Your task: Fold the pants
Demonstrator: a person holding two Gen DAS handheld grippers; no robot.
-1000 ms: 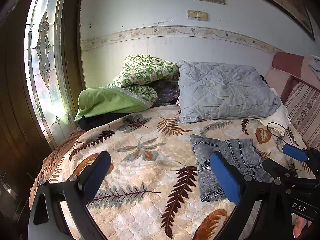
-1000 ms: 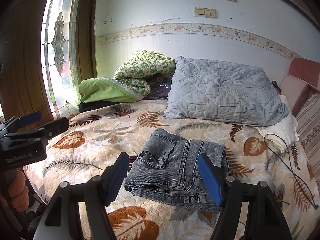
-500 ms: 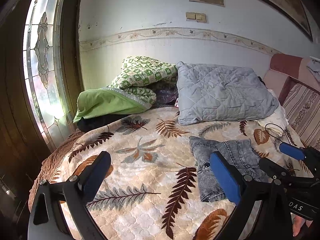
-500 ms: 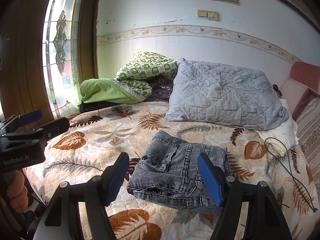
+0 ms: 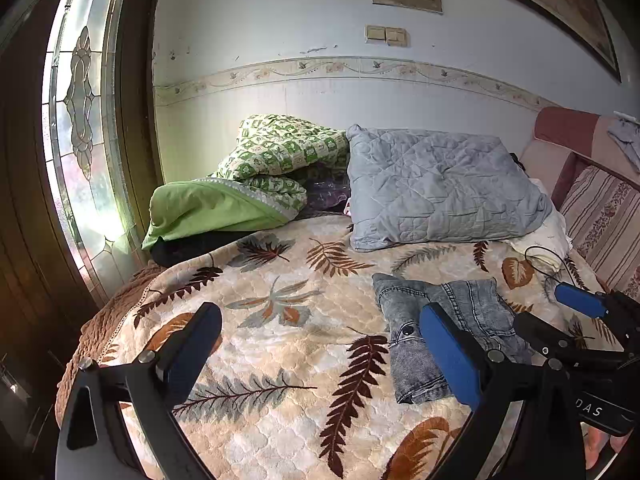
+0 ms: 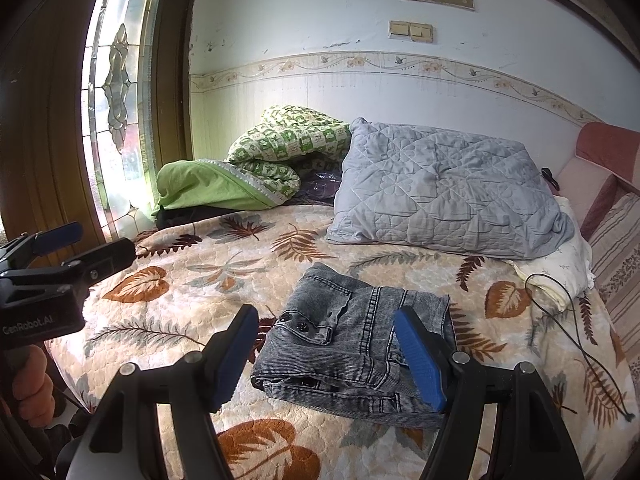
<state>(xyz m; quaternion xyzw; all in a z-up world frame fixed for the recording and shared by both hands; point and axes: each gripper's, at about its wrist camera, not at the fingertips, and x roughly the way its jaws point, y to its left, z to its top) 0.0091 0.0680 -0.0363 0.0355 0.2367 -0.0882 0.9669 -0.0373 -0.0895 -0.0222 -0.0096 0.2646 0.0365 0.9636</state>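
Note:
The grey denim pants lie folded into a compact bundle on the leaf-patterned bedspread. They also show in the left wrist view at the right. My right gripper is open and empty, held just in front of and above the bundle. My left gripper is open and empty over the bedspread, to the left of the pants. The right gripper shows at the right edge of the left wrist view; the left one shows at the left edge of the right wrist view.
A grey quilted pillow and a green quilt lie at the head of the bed by the wall. A black cable trails over the bedspread on the right. A stained-glass window stands on the left.
Both grippers have drawn back and up a little from the bed. The folded pants have not moved.

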